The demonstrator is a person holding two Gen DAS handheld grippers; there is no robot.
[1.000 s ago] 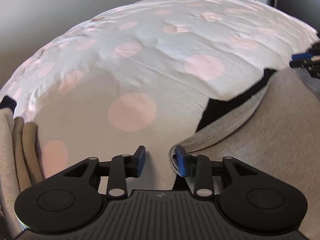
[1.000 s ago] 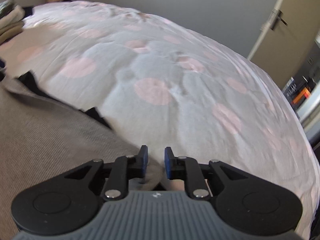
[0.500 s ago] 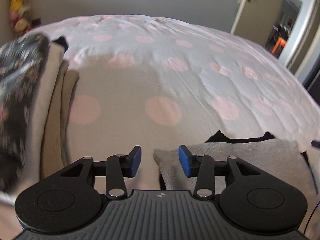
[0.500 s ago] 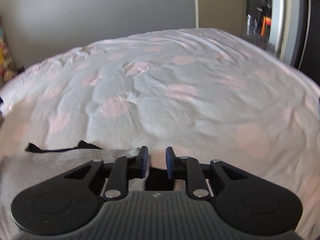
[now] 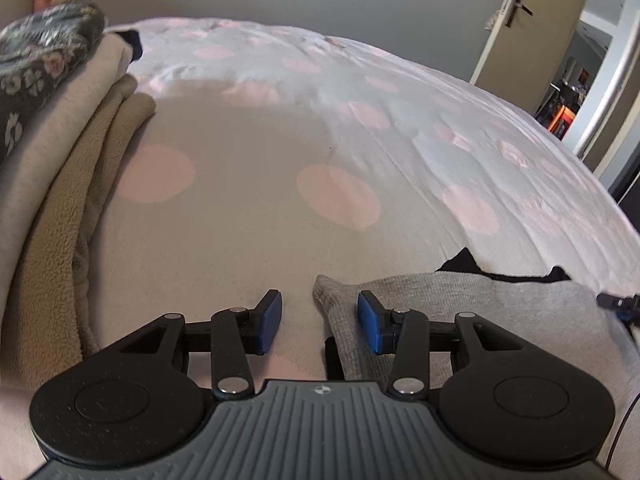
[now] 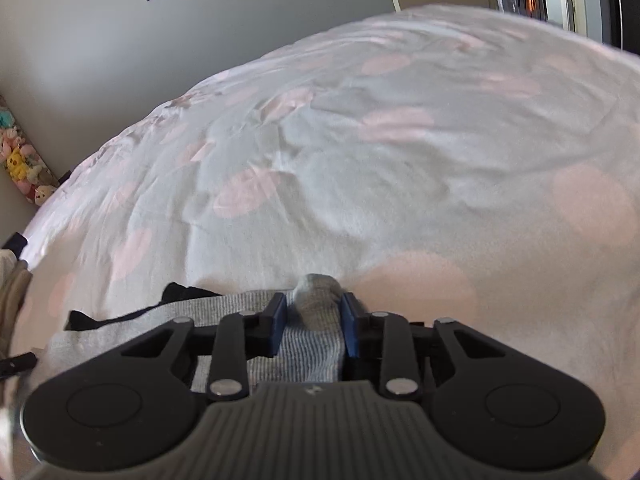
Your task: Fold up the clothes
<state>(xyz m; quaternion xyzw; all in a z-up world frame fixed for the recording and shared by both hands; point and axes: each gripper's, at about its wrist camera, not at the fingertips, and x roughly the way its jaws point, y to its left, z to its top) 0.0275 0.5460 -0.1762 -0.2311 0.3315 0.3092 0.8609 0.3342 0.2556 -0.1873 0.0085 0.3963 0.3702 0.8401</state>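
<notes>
Both our grippers point down and forward over the bed.

Left gripper (image 5: 319, 322): jaws stand apart and have just been opening. A corner of the grey garment (image 5: 500, 312) lies between them, against the right pad; the left pad is clear of cloth, so no pinch there.

Right gripper (image 6: 313, 326): jaws have just been opening too. A bunched fold of the grey garment (image 6: 316, 300) sits between the blue pads and fills the gap, both pads appear to touch it. We read that as gripping the cloth, loosely.

The garment lies flat on the spotted duvet (image 5: 340, 152) at the near edge, spanning between the two grippers. A black garment (image 5: 464, 262) peeks out from under its far edge.

Around: a stack of folded clothes (image 5: 60, 168) beside the left gripper, beige fleece under a dark floral piece. Nothing lies on the duvet ahead of either tool.

Only the left view shows the stack in full, the door (image 5: 532, 28) and the tip of the right gripper at its right edge. Only the right view shows the plush toys (image 6: 24, 168) by the wall.
</notes>
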